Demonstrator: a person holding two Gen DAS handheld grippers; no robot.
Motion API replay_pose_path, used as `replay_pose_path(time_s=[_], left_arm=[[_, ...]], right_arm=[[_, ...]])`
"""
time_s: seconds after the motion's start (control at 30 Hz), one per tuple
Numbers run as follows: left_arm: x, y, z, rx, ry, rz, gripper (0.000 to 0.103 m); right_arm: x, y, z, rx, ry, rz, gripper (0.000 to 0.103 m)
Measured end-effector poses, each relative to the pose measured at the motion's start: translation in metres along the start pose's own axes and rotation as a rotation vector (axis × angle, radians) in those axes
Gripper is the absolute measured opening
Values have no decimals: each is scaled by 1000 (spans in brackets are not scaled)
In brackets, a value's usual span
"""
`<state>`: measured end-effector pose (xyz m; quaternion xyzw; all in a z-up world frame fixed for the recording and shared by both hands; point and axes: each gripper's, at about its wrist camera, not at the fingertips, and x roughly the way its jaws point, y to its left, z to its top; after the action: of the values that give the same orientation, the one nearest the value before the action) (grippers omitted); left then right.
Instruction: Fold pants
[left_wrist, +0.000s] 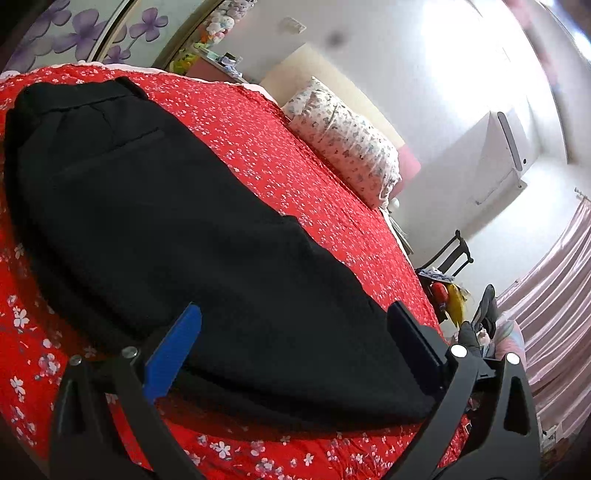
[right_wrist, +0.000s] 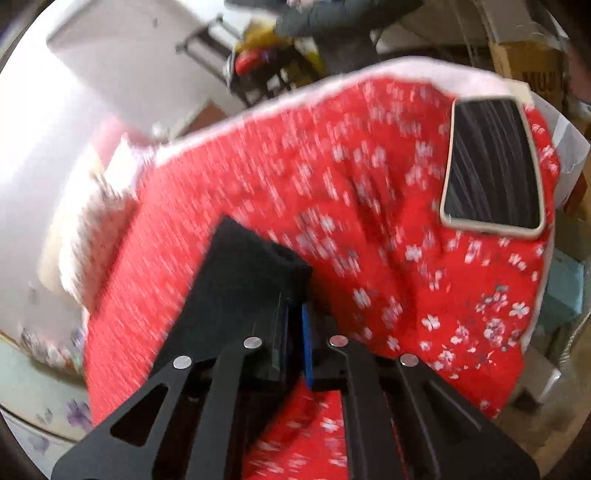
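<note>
Black pants (left_wrist: 166, 221) lie flat on the red flowered bedspread (left_wrist: 288, 155), waistband at the far left, legs running toward the camera. My left gripper (left_wrist: 295, 321) is open, its blue finger (left_wrist: 173, 347) and black finger (left_wrist: 413, 339) standing apart just above the leg end of the pants. In the blurred right wrist view, my right gripper (right_wrist: 295, 314) is shut on a corner of the black pants (right_wrist: 247, 273), held over the bedspread (right_wrist: 369, 221).
A patterned pillow (left_wrist: 347, 144) lies at the head of the bed. A phone (right_wrist: 491, 166) rests on the bedspread near its far right corner. A chair with clutter (left_wrist: 447, 280) stands beyond the bed edge. Pink curtains (left_wrist: 554, 306) hang at the right.
</note>
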<state>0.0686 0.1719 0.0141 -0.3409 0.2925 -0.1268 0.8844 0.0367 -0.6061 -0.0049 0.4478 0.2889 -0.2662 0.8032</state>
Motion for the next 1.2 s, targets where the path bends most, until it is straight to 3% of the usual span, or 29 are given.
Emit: replay_pose_path(time_s=[0.07, 0.13, 0.2, 0.23, 0.33, 0.5, 0.6, 0.8, 0.97, 1.2], left_arm=[[2, -1, 0, 4, -1, 8, 101], [2, -3, 0, 10, -1, 16, 101], [2, -3, 0, 12, -1, 17, 101], [1, -3, 0, 8, -2, 14, 101], [0, -2, -1, -8, -4, 3, 101], [0, -2, -1, -7, -1, -2, 101], [-3, 1, 0, -20, -5, -15, 101], [-26, 27, 11, -165, -68, -113, 101], [-28, 57, 20, -304, 19, -248, 99], [-24, 49, 5, -332, 124, -255, 99]], right_arm=[[-2, 2, -3, -68, -2, -3, 7], [-9, -2, -1, -54, 28, 15, 21], [-19, -11, 2, 8, 55, 55, 52], [-24, -15, 3, 24, 42, 72, 57], [-42, -24, 3, 21, -3, 97, 58], [-26, -39, -4, 137, 75, 126, 55], [-27, -34, -13, 103, 55, 111, 55], [-17, -32, -21, 128, 97, 134, 55], [-16, -40, -26, 136, 98, 156, 55], [-19, -45, -29, 124, 101, 159, 55]])
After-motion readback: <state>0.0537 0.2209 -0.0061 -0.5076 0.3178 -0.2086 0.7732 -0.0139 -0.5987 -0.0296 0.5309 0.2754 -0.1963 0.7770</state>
